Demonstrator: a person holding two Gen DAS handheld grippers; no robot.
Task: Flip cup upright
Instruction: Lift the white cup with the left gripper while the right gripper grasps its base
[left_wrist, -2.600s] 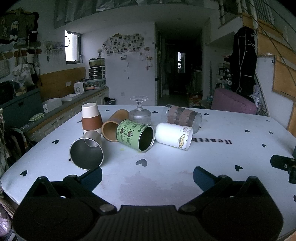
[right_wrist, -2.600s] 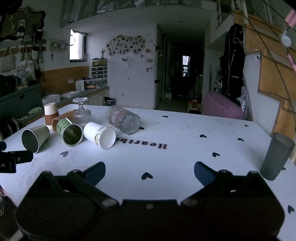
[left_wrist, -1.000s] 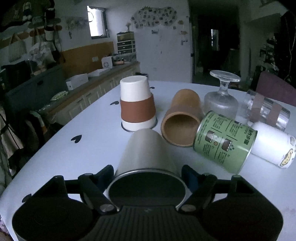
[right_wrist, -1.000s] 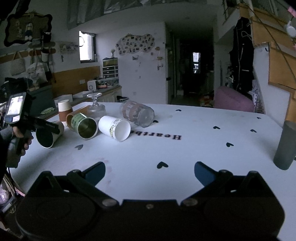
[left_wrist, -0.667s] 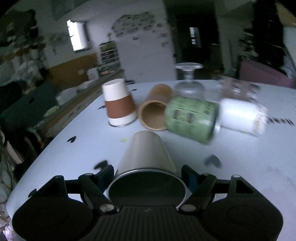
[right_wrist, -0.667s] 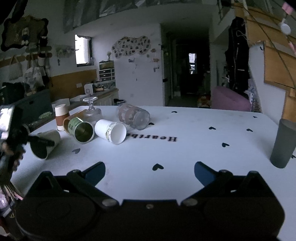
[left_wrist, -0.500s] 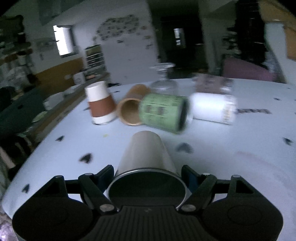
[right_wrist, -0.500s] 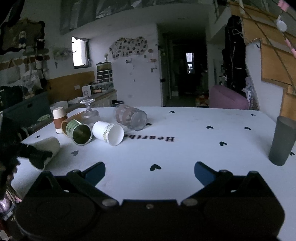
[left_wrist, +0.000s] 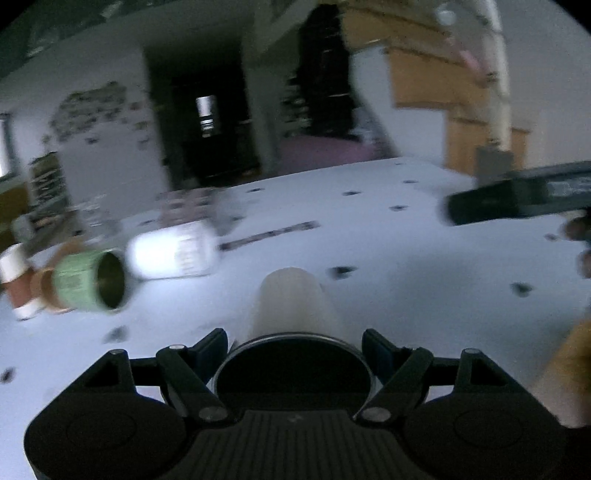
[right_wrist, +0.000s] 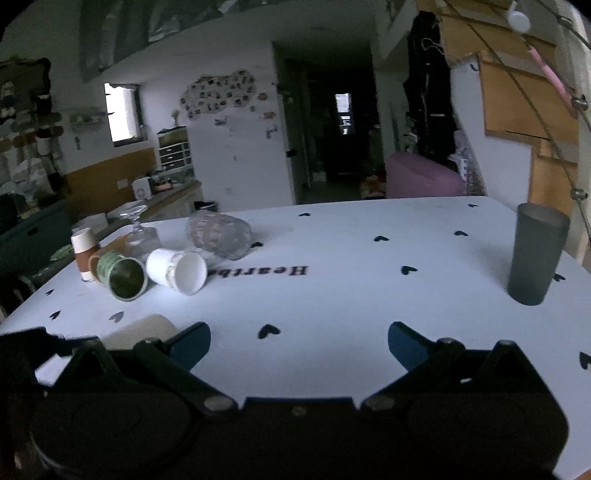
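My left gripper (left_wrist: 295, 341) is shut on a beige metal cup (left_wrist: 291, 299), gripped near its rim with the open mouth toward the camera and the base pointing away, held above the white table (left_wrist: 406, 295). The same cup's base (right_wrist: 142, 330) shows in the right wrist view at lower left, next to the left gripper body. My right gripper (right_wrist: 299, 338) is open and empty above the table's near edge. The left view is motion-blurred.
Lying on their sides at the left: a green cup (right_wrist: 123, 275), a white cup (right_wrist: 177, 271), a glass tumbler (right_wrist: 219, 236), a brown cup (right_wrist: 96, 260). An upturned stemmed glass (right_wrist: 138, 230) and a brown-white cup (right_wrist: 83, 254) stand behind. A grey tumbler (right_wrist: 535, 254) stands upright at right.
My left gripper closed on the beige cup, lifted it and swung right, away from the cluster. The right gripper stayed open and shifted slightly.
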